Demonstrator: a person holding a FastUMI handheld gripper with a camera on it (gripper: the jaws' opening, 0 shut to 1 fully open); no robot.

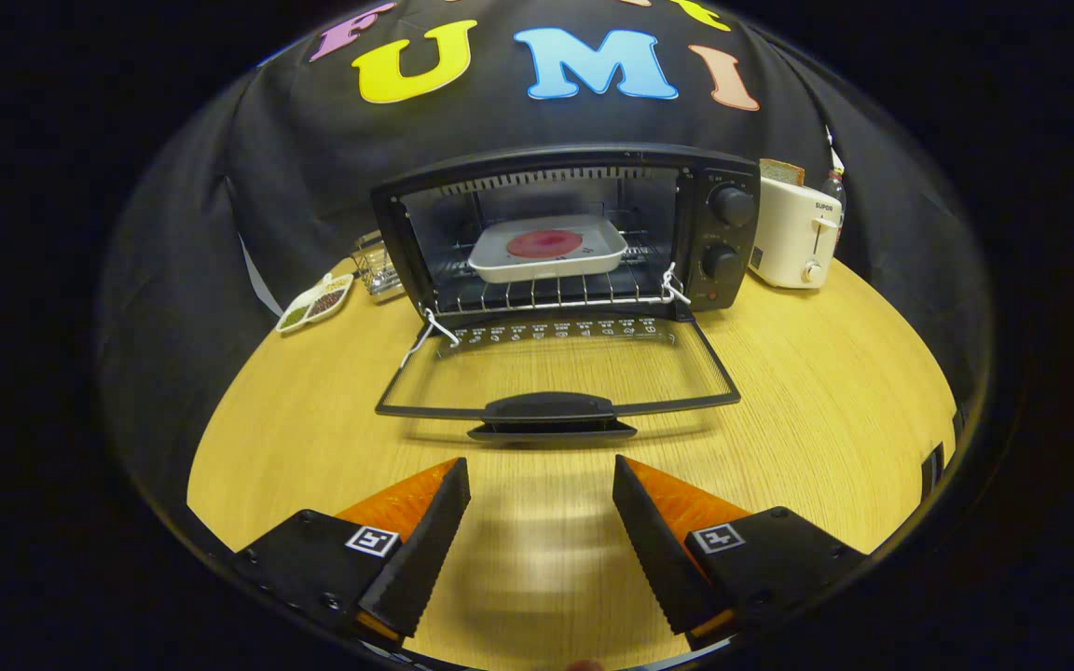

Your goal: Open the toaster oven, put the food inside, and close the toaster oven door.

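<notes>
Toaster oven (565,224) is sitting at the far middle of the wooden tabletop (807,391), its glass door (556,368) lying folded down flat toward the gripper, so the cavity is standing open. White toaster (791,233) is standing just right of it. Inside, a white tray (548,250) carrying a red round of food (544,244) is resting on the wire rack (546,291); loading looks done, leaving the closing. Door handle (548,408) is lying just ahead of the fingers. Gripper (542,485) is hovering spread and empty, seemingly lining up to lift that handle.
</notes>
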